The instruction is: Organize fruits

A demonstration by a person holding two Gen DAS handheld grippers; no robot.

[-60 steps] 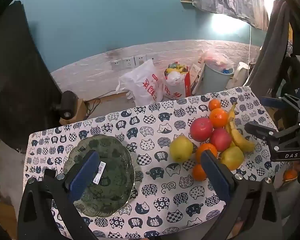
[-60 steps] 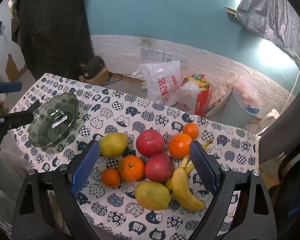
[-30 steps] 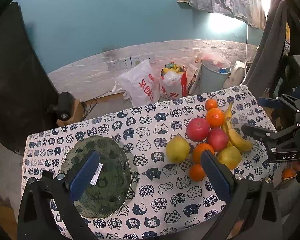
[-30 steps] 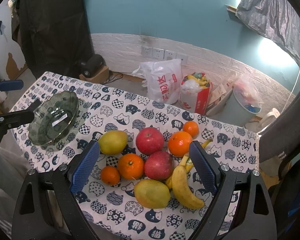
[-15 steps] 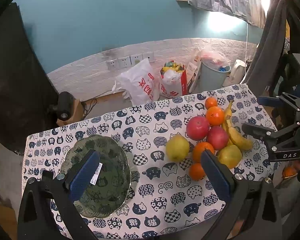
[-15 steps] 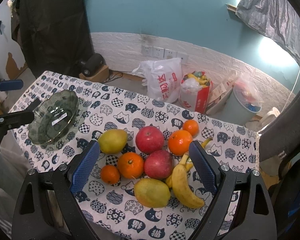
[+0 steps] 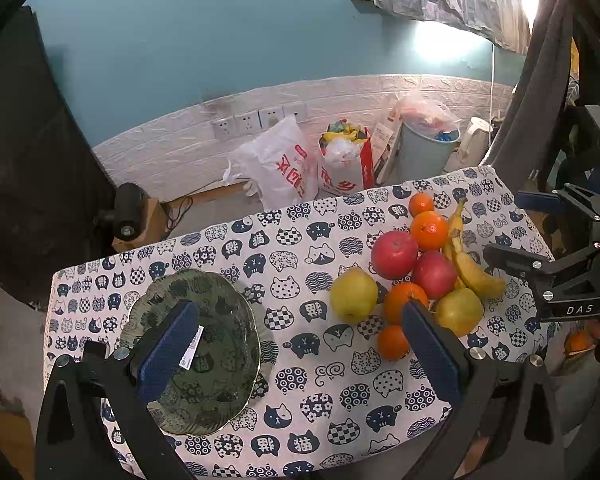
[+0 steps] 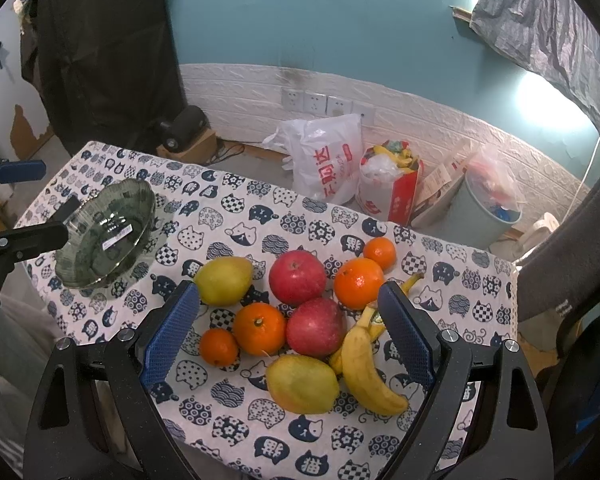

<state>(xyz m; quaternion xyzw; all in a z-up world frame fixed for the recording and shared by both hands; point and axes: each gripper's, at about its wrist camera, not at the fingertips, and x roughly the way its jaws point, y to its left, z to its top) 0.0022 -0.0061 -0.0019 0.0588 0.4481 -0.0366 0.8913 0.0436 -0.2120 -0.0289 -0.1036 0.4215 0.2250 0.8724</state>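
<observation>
We hold both tools high; the left gripper [image 7: 300, 344] gapes over the green glass dish [image 7: 220, 360], the right gripper [image 8: 288, 332] gapes over the clustered fruit pile [image 8: 296, 308], ready to sort.

Red apples [image 8: 297, 277], orange tangerines [image 8: 259, 329], yellow bananas [image 8: 366, 368] on a navy-and-white cat-print cloth [image 8: 260, 216].

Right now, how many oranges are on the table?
4. A small one at the far edge of the pile, a large one beside it, a large one in the middle front, and a small one left of that. None appears hidden.
</observation>
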